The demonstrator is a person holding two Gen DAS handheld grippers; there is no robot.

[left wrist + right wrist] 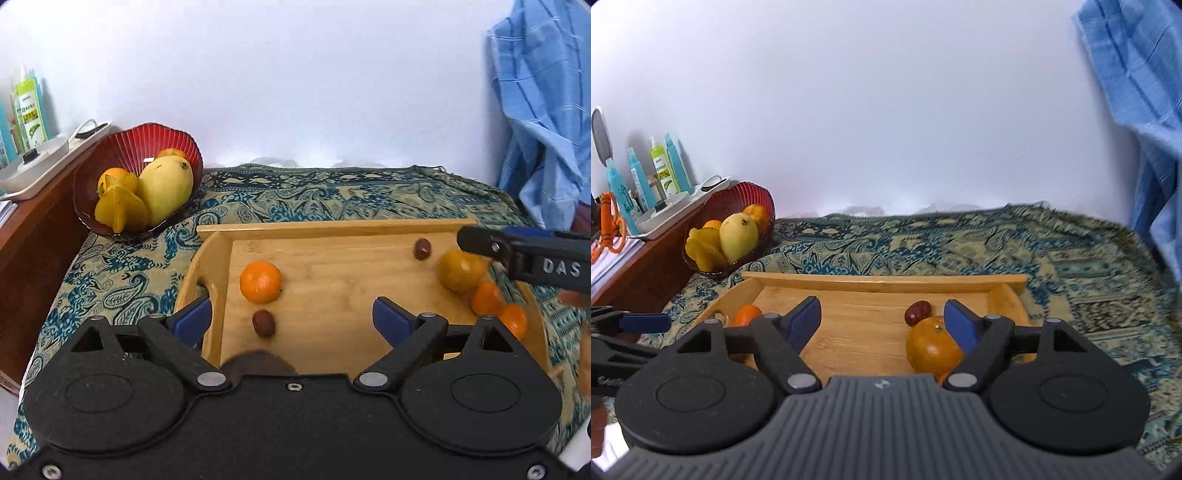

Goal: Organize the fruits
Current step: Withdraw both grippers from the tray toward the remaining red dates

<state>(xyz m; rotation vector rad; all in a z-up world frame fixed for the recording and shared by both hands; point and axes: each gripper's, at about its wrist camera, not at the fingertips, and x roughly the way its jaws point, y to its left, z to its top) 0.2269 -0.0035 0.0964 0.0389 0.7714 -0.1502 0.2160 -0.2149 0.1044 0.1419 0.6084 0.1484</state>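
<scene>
A wooden tray (pixel 332 225) lies on a patterned cloth. In the left wrist view it holds an orange (pixel 260 281), a dark red date (pixel 263 323), another date (pixel 422 249), a yellowish orange (pixel 461 270) and two small oranges (pixel 487 297) at the right. My left gripper (pixel 291 317) is open above the tray's near left, around nothing. My right gripper (pixel 882 317) is open above the tray; the yellowish orange (pixel 932 347) lies by its right finger (pixel 960 326), with a date (pixel 917 311) behind. A red bowl (pixel 147 144) holds a mango (pixel 166 188) and starfruit (pixel 120 210).
A wooden side table (pixel 37 221) at the left carries a white tray and bottles (pixel 665 170). A blue cloth (pixel 546 110) hangs at the right. The right gripper's arm (pixel 532 258) reaches over the tray's right end in the left wrist view.
</scene>
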